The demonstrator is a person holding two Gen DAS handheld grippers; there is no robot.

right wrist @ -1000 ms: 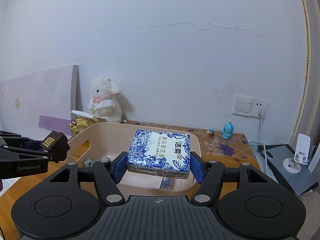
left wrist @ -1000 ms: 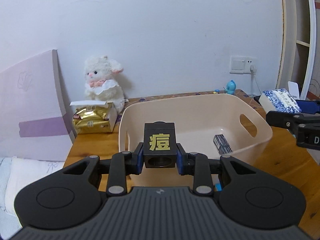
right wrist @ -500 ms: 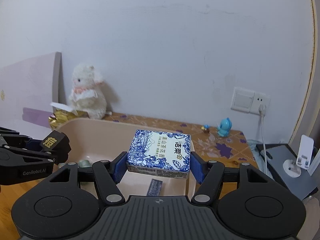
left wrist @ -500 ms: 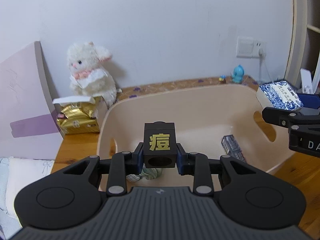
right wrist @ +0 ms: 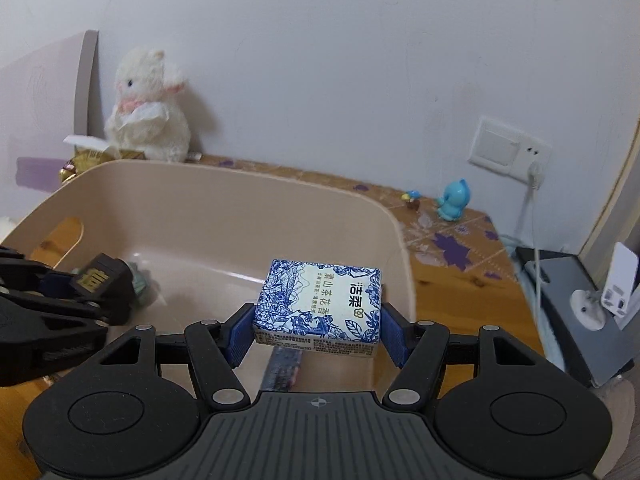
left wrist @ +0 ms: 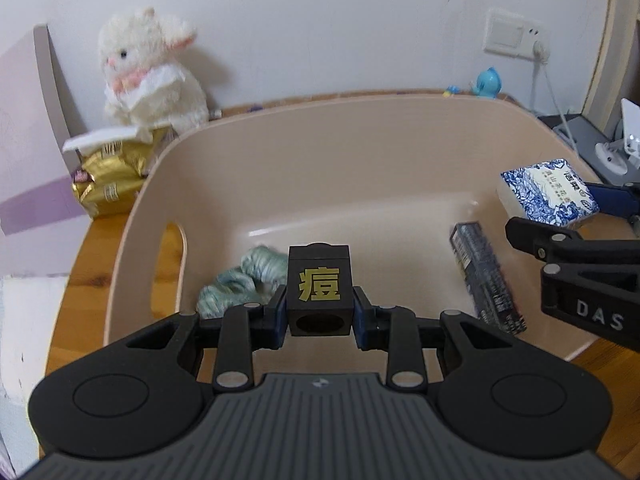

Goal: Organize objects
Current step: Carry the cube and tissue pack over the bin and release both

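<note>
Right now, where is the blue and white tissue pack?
The tissue pack is held in the right gripper, above the right end of the beige basket; in the left wrist view it shows at the right edge.

A plain white wall [right wrist: 340, 60] fills the back of the room, evenly lit, with faint hairline marks across it. Low on the right sits a white switch-and-socket plate [right wrist: 508, 148], a plug in it and a white cable [right wrist: 528, 216] trailing down. Below runs a wooden tabletop [right wrist: 472, 280], part of it under a cloth with purple flowers [right wrist: 452, 248]. Leaning at the left is a pale lilac panel [left wrist: 24, 152] with a darker purple band. On the far right, a pale vertical frame edge [left wrist: 612, 32] rises beside the wall.
</note>
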